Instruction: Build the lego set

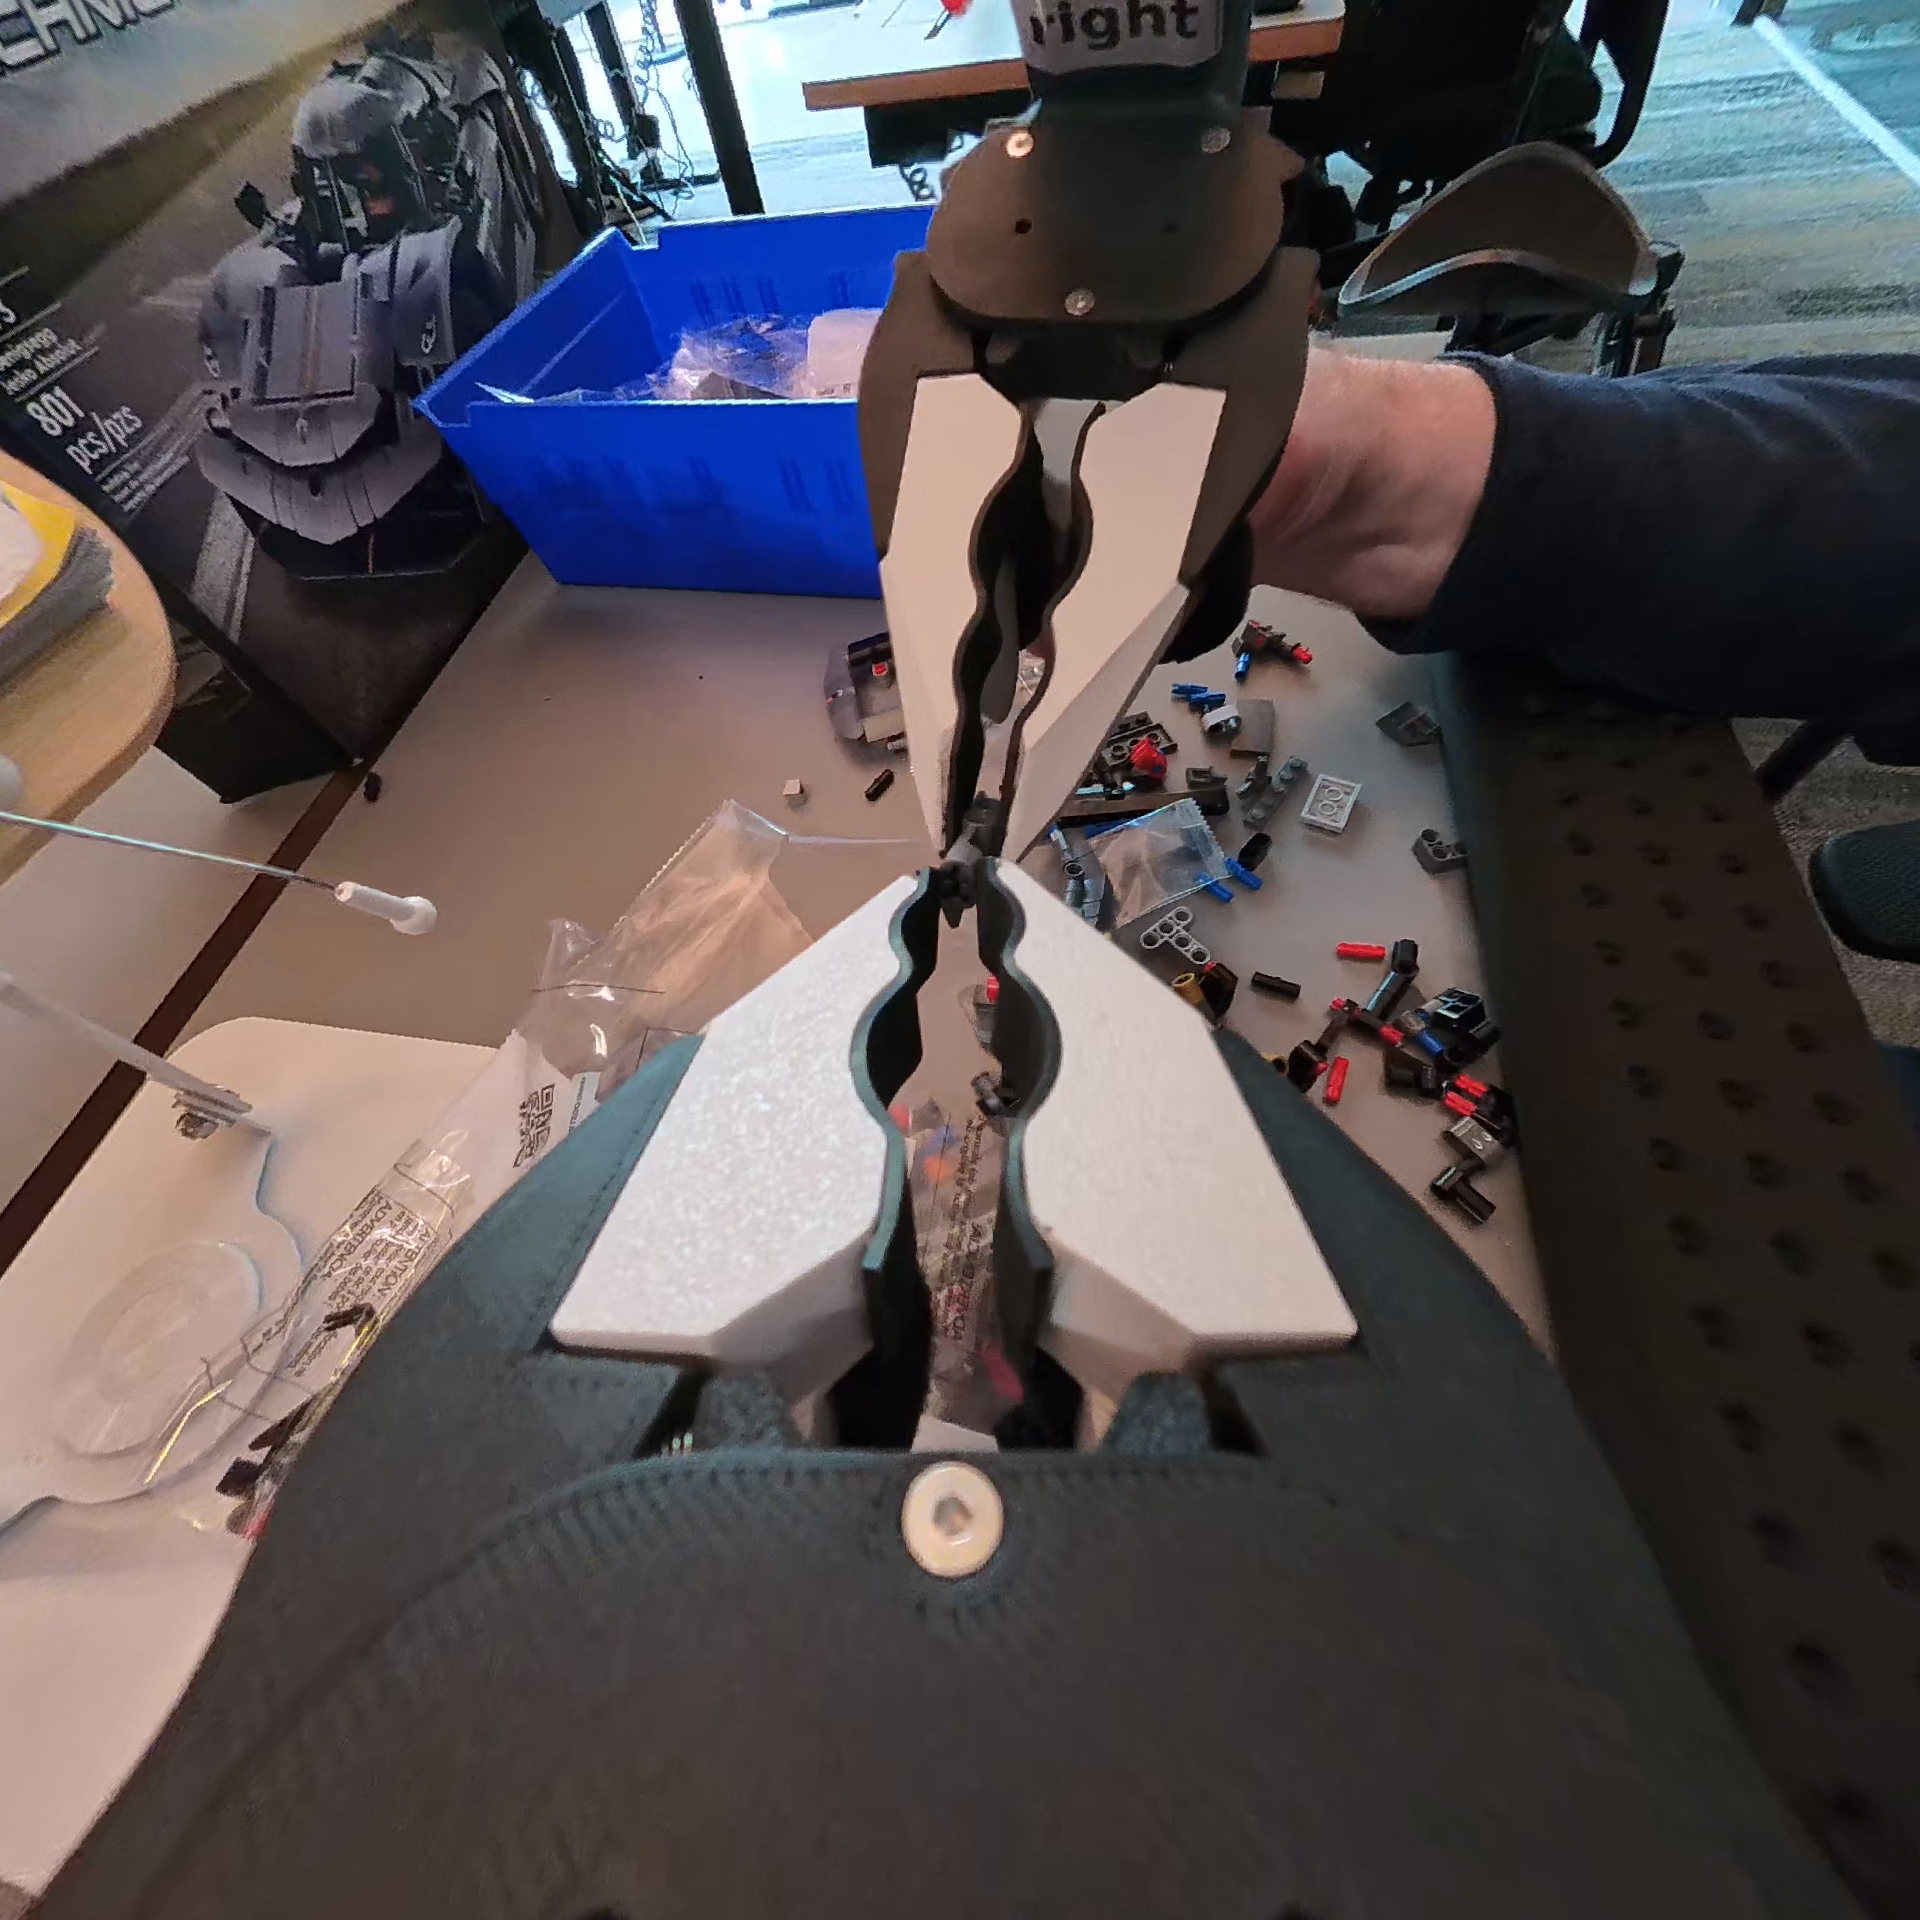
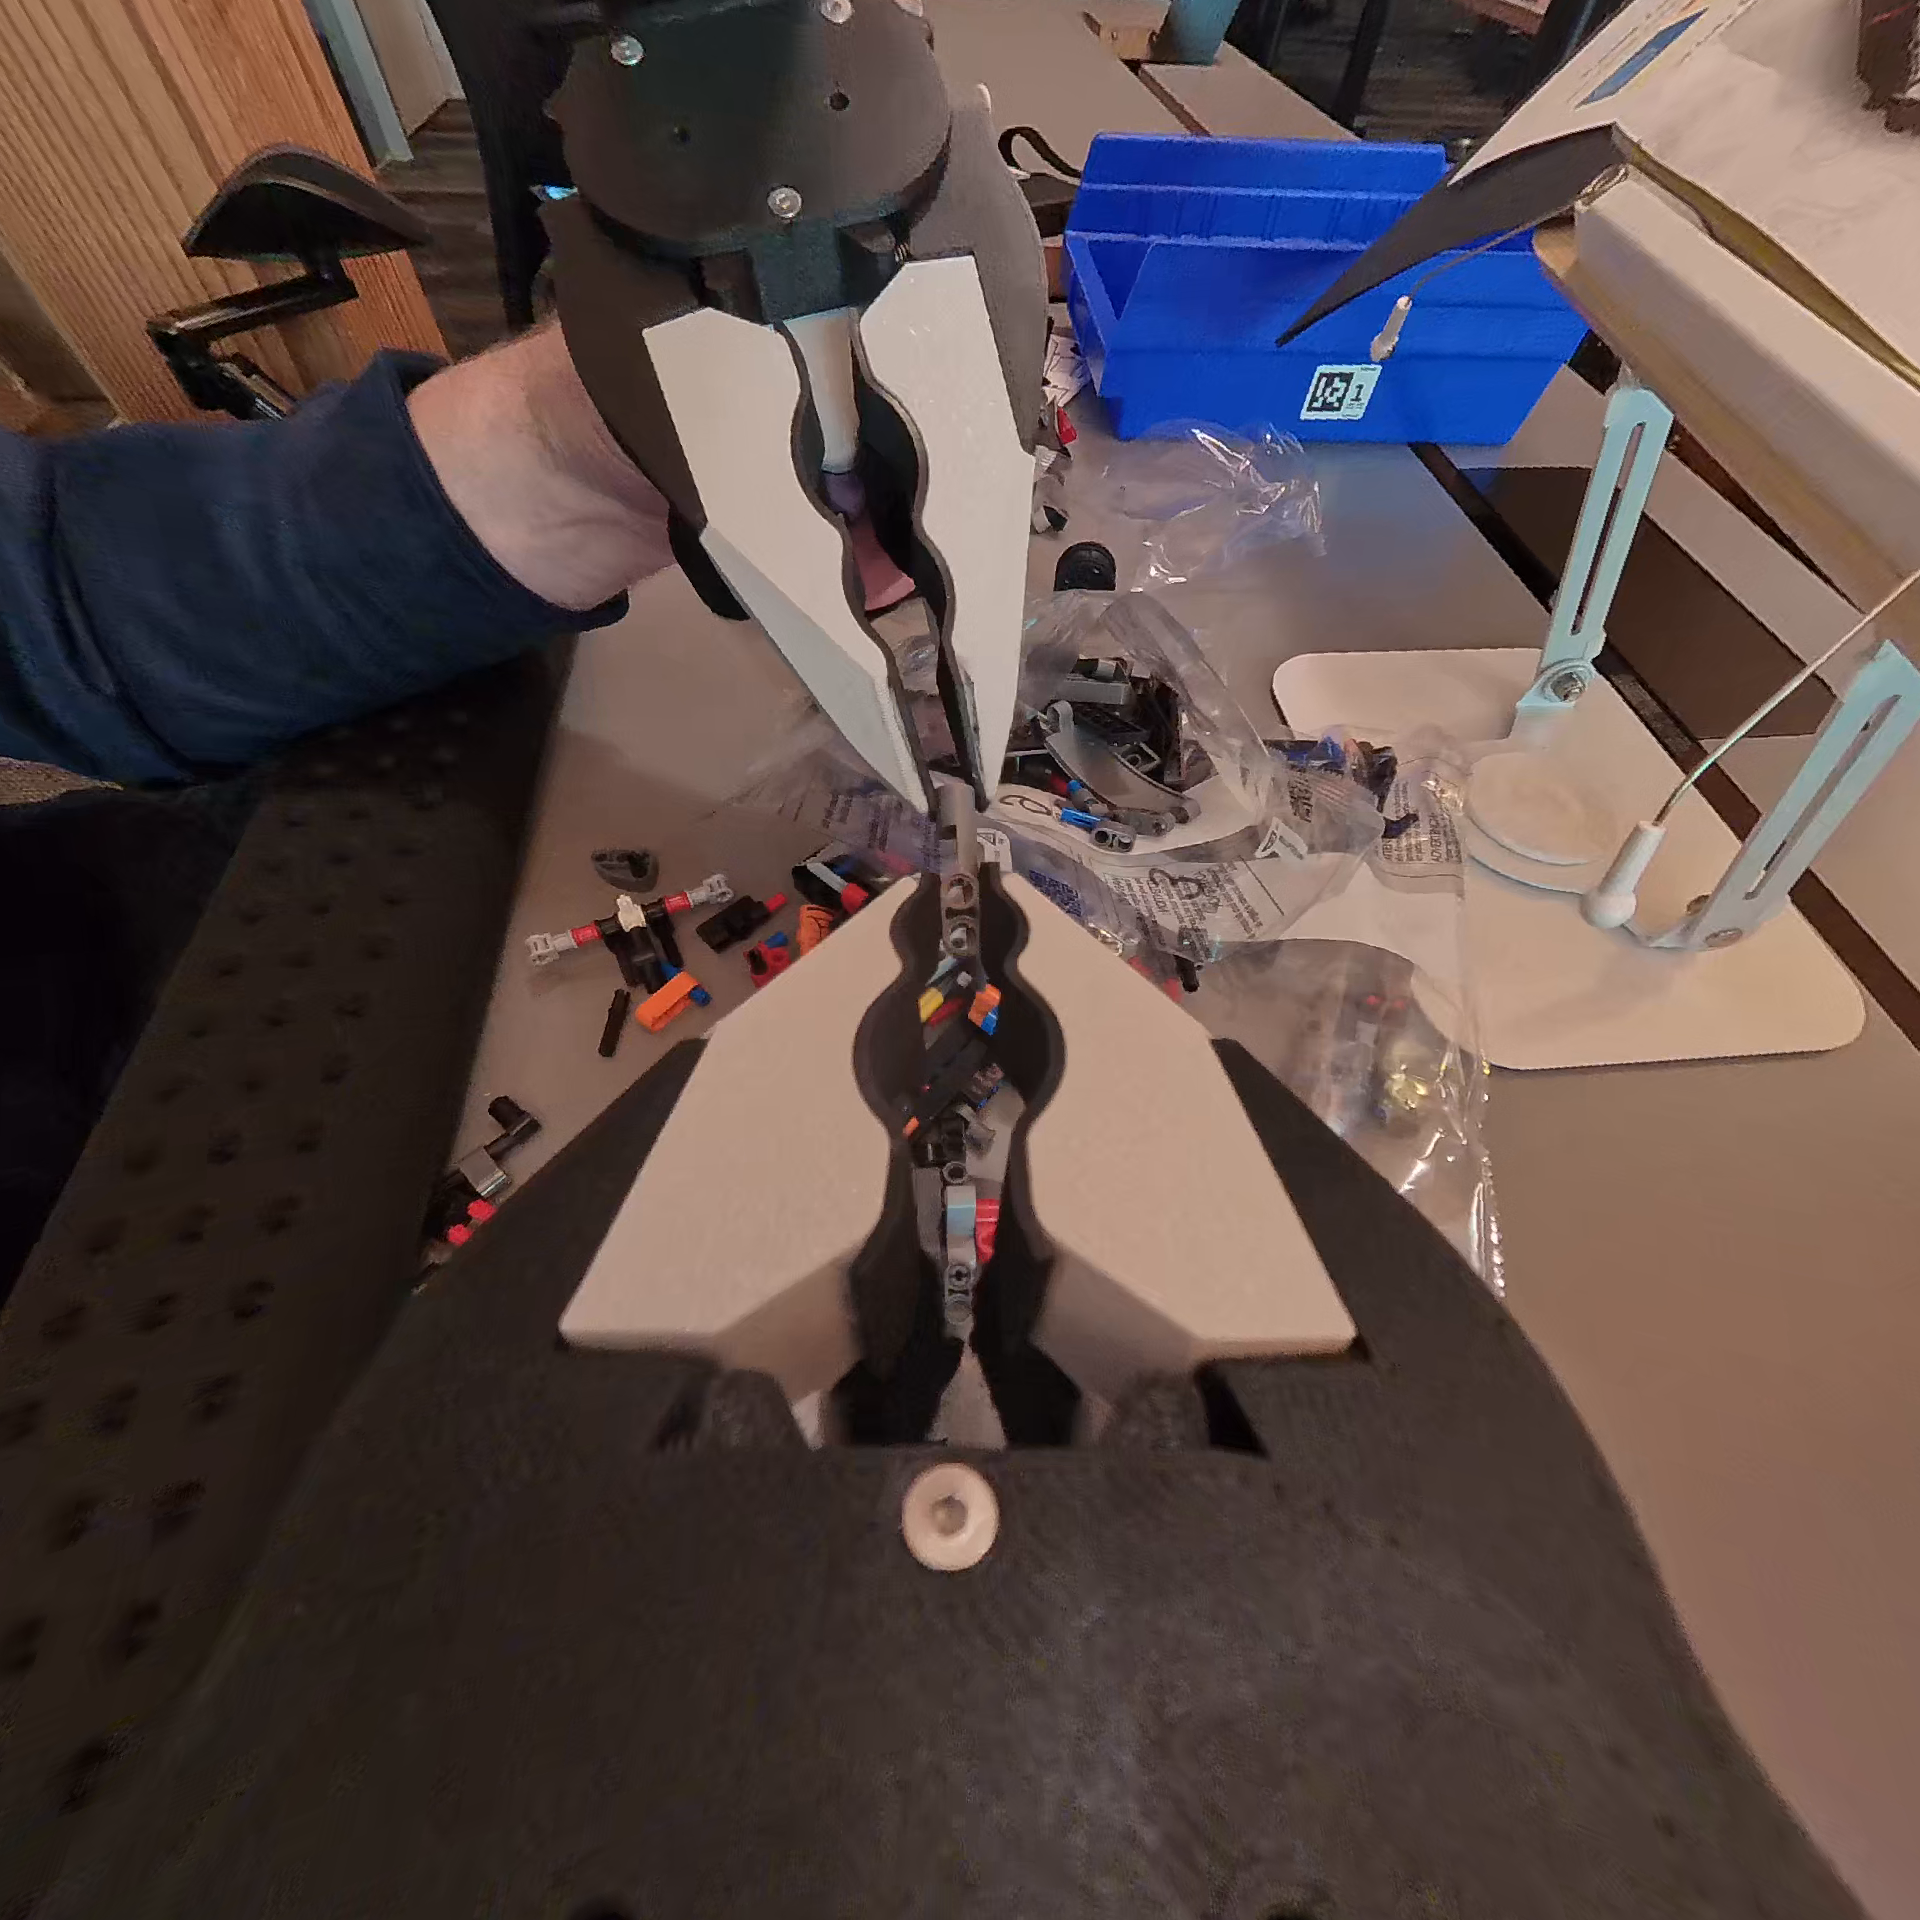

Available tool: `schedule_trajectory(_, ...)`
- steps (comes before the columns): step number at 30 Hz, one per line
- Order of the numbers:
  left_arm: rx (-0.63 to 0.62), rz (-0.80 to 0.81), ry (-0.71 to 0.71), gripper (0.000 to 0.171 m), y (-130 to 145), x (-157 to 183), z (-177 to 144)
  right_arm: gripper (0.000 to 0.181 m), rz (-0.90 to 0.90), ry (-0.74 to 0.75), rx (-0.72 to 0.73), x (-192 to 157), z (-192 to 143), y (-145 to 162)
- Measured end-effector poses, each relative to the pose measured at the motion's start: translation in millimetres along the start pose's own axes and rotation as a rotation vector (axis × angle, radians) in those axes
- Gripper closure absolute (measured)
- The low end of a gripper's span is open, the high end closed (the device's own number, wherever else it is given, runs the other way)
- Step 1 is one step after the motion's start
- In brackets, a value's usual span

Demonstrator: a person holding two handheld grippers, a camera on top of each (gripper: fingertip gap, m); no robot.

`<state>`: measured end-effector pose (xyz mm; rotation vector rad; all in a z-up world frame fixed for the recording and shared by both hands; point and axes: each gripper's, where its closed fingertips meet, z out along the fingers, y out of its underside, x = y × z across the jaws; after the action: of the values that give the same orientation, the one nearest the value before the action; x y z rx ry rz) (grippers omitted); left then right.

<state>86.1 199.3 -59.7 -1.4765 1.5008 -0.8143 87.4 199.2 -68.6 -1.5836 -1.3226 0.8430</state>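
My left gripper [image 1: 956, 883] and right gripper [image 1: 971, 831] meet tip to tip above the grey table [image 1: 582, 748]. In the left wrist view the left gripper is shut on a small dark lego piece [image 1: 952, 891], which touches a grey piece [image 1: 979, 819] in the right gripper's tips. In the right wrist view my right gripper [image 2: 961, 883] is shut on a thin grey beam with holes [image 2: 958, 914]. The left gripper [image 2: 956, 800] comes down from above, and its tips pinch the small piece [image 2: 958, 816] against the beam's end. The joint itself is mostly hidden by the fingers.
Loose lego pieces [image 1: 1371, 997] lie scattered on the table by a black perforated mat [image 1: 1662, 1039]. Clear plastic bags [image 2: 1195, 831] with parts lie in the middle. A blue bin [image 1: 675, 447], the set's box [image 1: 260, 364] and a white stand [image 2: 1662, 935] are around them. My two grippers' fingertips are within a few centimetres of each other.
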Motion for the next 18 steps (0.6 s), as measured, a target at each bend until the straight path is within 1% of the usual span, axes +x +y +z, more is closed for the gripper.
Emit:
schedule_trajectory(3, 0.005, -0.016, 0.001, 0.168, 1, -2, 0, 0.177, 0.002, -0.001, 0.002, 0, -1, -1)
schedule_trajectory(4, 0.008, -0.026, -0.042, 0.171, 1, -10, -5, 0.177, 0.004, 0.011, -0.011, 2, -1, 2)
schedule_trajectory(5, 0.037, -0.049, -0.078, 0.171, -1, -20, -18, 0.178, 0.004, 0.045, -0.058, 8, -3, 11)
schedule_trajectory(6, 0.099, -0.087, -0.1, 0.171, -6, -30, -36, 0.177, 0.007, 0.079, -0.101, 16, -8, 22)
schedule_trajectory(7, 0.162, -0.115, -0.119, 0.171, -10, -38, -54, 0.177, 0.036, 0.076, -0.065, 19, -15, 21)
schedule_trajectory(9, 0.24, -0.156, -0.14, 0.171, -13, -46, -74, 0.177, 0.084, 0.026, 0.064, 15, -27, 2)
schedule_trajectory(10, 0.251, -0.174, -0.148, 0.171, -11, -49, -75, 0.177, 0.087, 0.016, 0.076, 14, -28, -3)
schedule_trajectory(12, 0.209, -0.185, -0.158, 0.171, -5, -51, -67, 0.178, 0.079, 0.033, 0.046, 15, -21, 1)
schedule_trajectory(14, 0.166, -0.172, -0.187, 0.171, -3, -53, -58, 0.177, 0.071, 0.066, -0.04, 20, -10, 17)
schedule_trajectory(16, 0.15, -0.167, -0.192, 0.171, -5, -52, -51, 0.177, 0.062, 0.101, -0.132, 26, 0, 34)
schedule_trajectory(18, 0.14, -0.156, -0.187, 0.171, -7, -50, -45, 0.177, 0.057, 0.125, -0.17, 29, 8, 39)
